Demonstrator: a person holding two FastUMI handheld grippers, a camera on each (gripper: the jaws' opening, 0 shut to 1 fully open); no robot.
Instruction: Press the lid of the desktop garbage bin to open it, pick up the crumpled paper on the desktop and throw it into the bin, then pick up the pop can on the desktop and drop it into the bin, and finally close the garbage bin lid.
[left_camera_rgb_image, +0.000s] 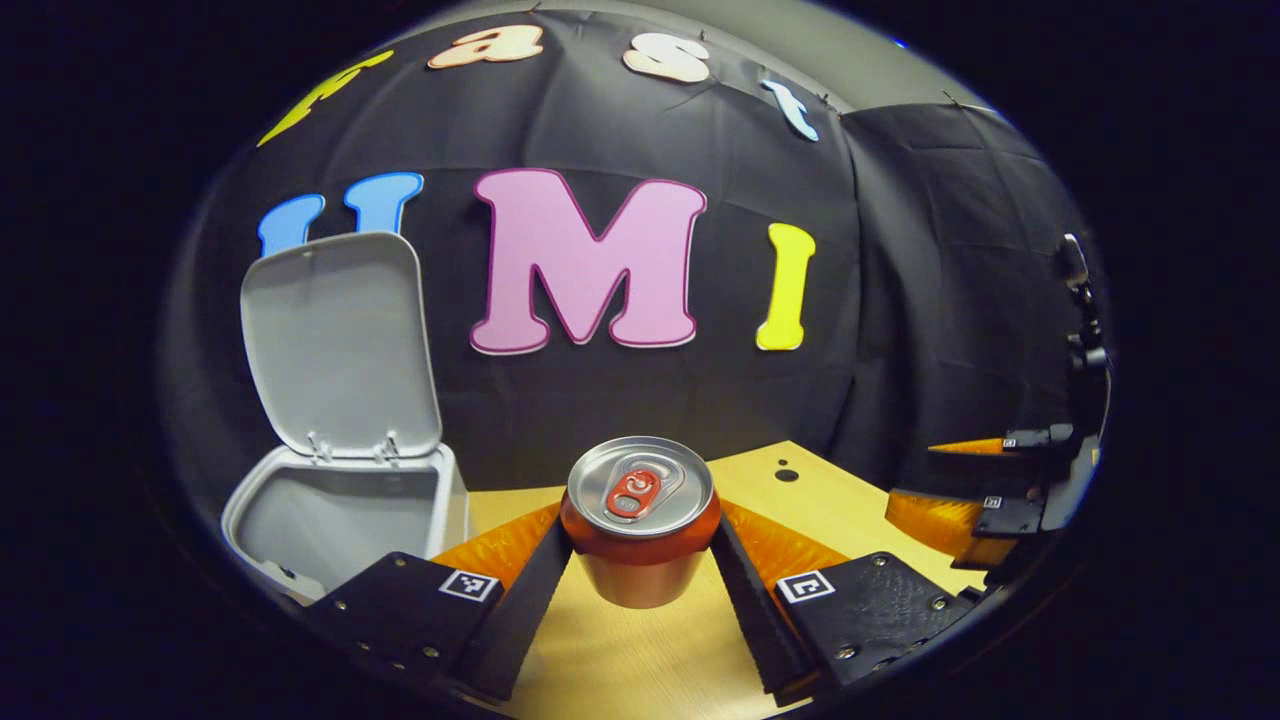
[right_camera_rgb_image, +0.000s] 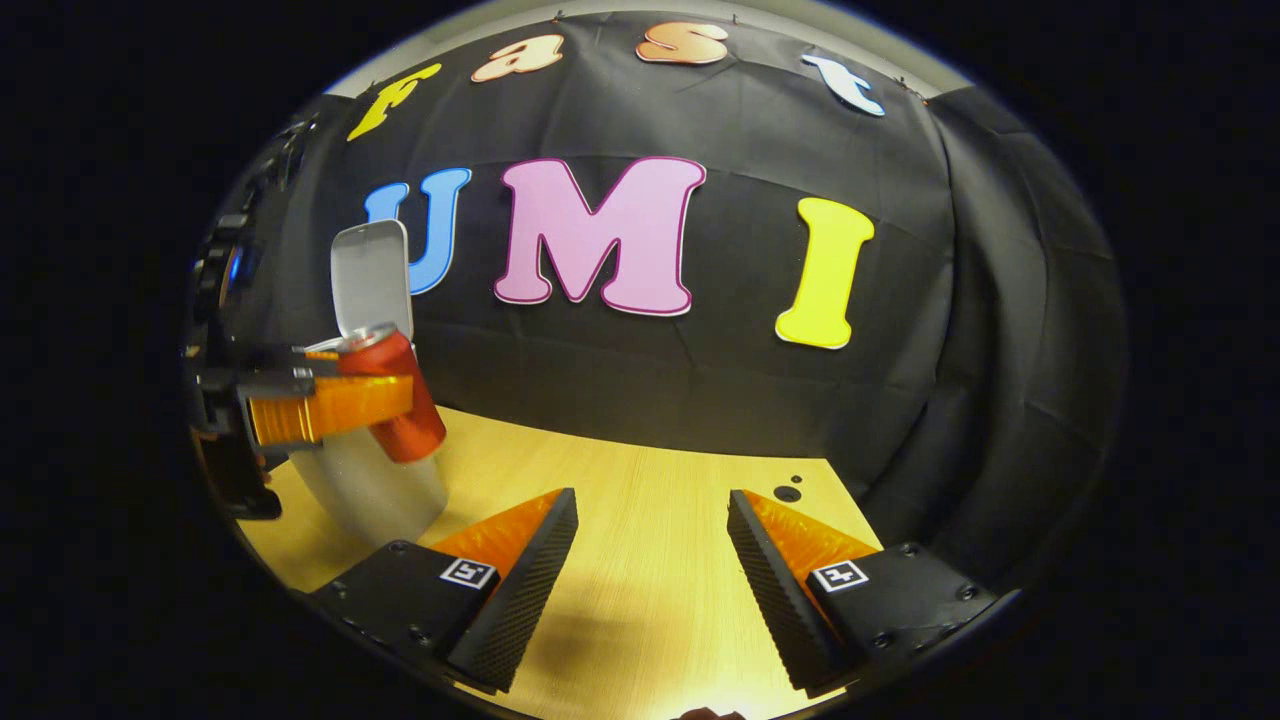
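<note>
My left claw (left_camera_rgb_image: 640, 570) has both fingers pressed against the sides of the pop can (left_camera_rgb_image: 640, 520), lifted off the wooden desk (left_camera_rgb_image: 640, 660) and carried near the bin (left_camera_rgb_image: 330, 520), whose lid (left_camera_rgb_image: 335, 340) stands open. My right claw (right_camera_rgb_image: 650, 560) hangs over the desk with its fingers spread wide, gripping nothing. No crumpled paper is visible on the desk, so I judge that step done; dropping the can in and closing the lid remain.
</note>
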